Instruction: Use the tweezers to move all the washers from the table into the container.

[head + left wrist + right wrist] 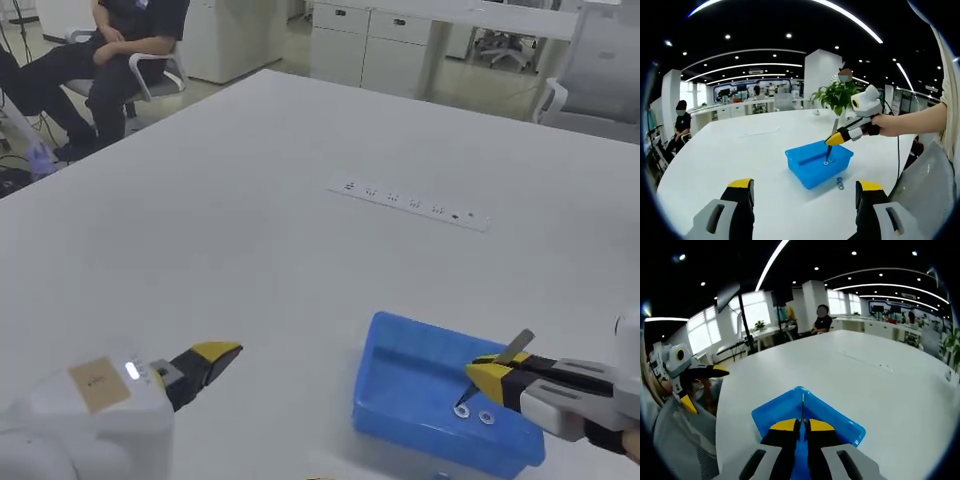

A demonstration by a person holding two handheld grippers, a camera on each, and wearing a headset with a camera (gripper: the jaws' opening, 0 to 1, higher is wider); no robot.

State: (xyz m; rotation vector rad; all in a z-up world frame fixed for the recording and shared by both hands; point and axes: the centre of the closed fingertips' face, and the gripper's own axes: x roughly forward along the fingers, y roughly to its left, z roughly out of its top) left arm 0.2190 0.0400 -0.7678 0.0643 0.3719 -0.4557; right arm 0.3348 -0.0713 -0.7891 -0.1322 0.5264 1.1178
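Washers [487, 418] are lying in the container [400, 365] at lower right, two showing. A few washers [840, 184] are still waiting on the table [250, 200] beside it, so I judge the task partly done. Right gripper [478, 370] is clamping the tweezers [515, 348] over the container; left gripper [220, 352] is hanging, jaws apart.

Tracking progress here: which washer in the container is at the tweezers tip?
The left washer in the head view, at the tweezers tip; the other washer lies clear beside it in the container.
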